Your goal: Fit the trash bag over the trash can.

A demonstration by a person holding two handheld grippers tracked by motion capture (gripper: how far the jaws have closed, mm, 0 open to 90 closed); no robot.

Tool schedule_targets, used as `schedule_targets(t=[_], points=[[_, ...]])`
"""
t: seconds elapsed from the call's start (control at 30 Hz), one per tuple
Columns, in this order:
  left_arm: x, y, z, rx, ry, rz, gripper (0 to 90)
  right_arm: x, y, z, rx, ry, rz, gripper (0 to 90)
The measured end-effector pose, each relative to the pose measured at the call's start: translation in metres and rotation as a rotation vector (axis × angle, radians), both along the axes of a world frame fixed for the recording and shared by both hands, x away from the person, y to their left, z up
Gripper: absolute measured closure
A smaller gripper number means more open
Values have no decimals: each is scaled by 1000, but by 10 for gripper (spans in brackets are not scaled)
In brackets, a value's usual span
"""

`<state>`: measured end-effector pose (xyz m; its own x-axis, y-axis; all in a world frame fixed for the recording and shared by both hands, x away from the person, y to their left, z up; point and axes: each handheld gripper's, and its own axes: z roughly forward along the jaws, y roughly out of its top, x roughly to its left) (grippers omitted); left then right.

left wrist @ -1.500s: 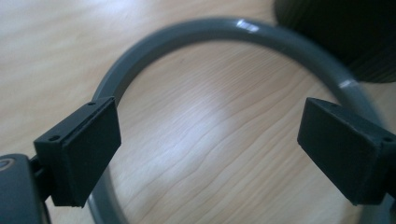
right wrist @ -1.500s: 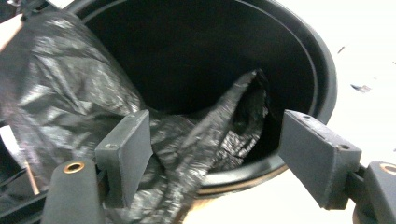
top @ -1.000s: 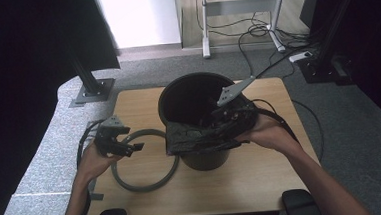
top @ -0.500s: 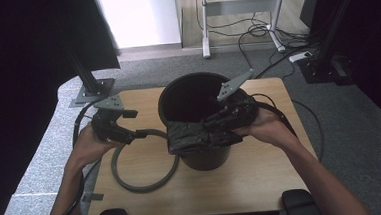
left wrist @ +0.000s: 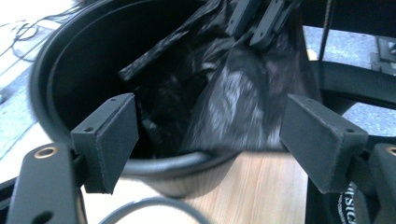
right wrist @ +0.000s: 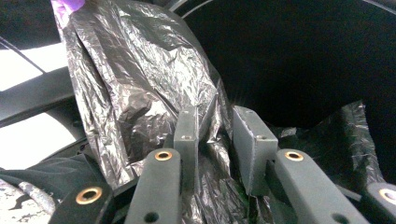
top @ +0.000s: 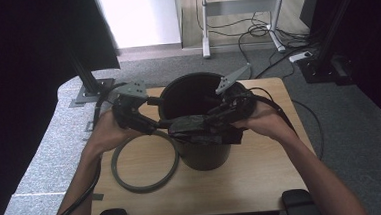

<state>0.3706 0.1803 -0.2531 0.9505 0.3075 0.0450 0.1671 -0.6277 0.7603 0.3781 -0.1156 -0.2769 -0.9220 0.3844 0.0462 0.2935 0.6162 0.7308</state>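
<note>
From the high view I see my left gripper [top: 152, 121] and right gripper [top: 214, 117] meeting over the black bin [top: 201, 152] on the table [top: 263, 178], beside a grey ring [top: 145, 183]. In the left gripper view, my jaws stand spread, closing slightly, nothing pinched. In the right gripper view, my 2 jaws pinch the bin bag [right wrist: 140, 93] draped over the bin's rim.

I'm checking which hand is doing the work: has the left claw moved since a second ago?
Yes. The left claw has moved from beside the grey ring on the table up toward the round black plastic bin and its rim.
</note>
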Motion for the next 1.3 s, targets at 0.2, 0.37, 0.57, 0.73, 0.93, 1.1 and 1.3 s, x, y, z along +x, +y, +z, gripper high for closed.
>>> schedule_targets(t=[0.2, 0.37, 0.57, 0.73, 0.93, 1.1, 1.3], points=[[5, -22, -17, 31, 32, -36, 224, -1, -1, 0, -9, 3, 2, 662], [8, -24, -29, 40, 63, -37, 240, -3, -4, 5, -3, -17, -10, 556], [11, -22, -28, 31, 59, 5, 273, -12, 2, 17, 6, -49, 7, 511], [16, -25, -29, 49, 61, 34, 277, -22, 14, 19, -3, -44, 77, 521], [17, -26, -31, 42, 74, 32, 288, -25, 24, 15, -26, -54, 99, 634], [15, -25, -27, 39, 70, 22, 283, -20, 25, 11, -70, -71, 58, 870], [7, -31, -9, 4, 63, -49, 281, -15, 27, 12, -63, -83, 34, 886]])
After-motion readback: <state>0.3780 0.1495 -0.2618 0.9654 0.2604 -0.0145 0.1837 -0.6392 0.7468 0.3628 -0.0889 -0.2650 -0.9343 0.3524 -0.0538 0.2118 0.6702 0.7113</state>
